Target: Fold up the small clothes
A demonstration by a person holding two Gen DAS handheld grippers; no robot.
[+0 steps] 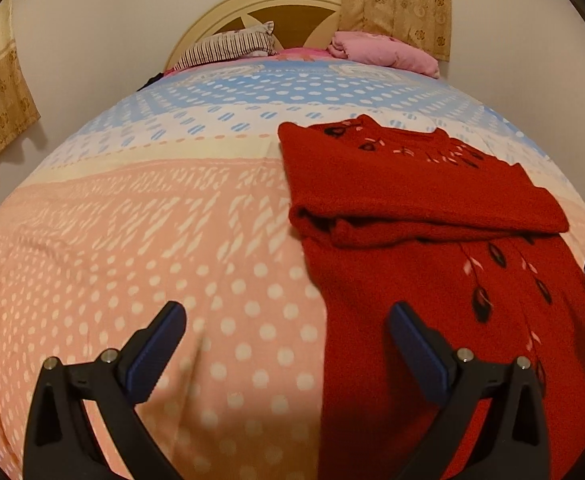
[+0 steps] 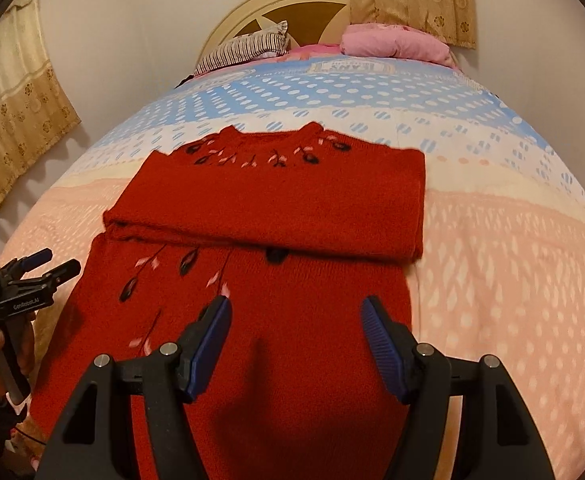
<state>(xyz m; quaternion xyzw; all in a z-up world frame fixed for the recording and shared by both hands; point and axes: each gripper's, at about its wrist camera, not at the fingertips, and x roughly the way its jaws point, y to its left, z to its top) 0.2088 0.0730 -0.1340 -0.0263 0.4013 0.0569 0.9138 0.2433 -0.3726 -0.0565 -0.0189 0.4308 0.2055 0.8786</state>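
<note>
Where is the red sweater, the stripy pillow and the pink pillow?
red sweater (image 2: pixel 276 196): right wrist view, on the folded-over upper part.
striped pillow (image 2: pixel 244 50): right wrist view, on the middle of its striped cover.
pink pillow (image 1: pixel 384 53): left wrist view, on the middle of its pink fabric.

red sweater (image 2: pixel 276 200): fuzzy matt knit | bedspread (image 1: pixel 152 240): smooth printed cloth | gripper pads (image 2: pixel 380 344): ribbed blue plastic

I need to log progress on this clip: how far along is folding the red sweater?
Done: the red sweater's sleeves lie folded across its chest in a band. In hand: nothing; the left gripper and right gripper hover open over its lower half. Left: folding the hem end up toward the collar.
</note>
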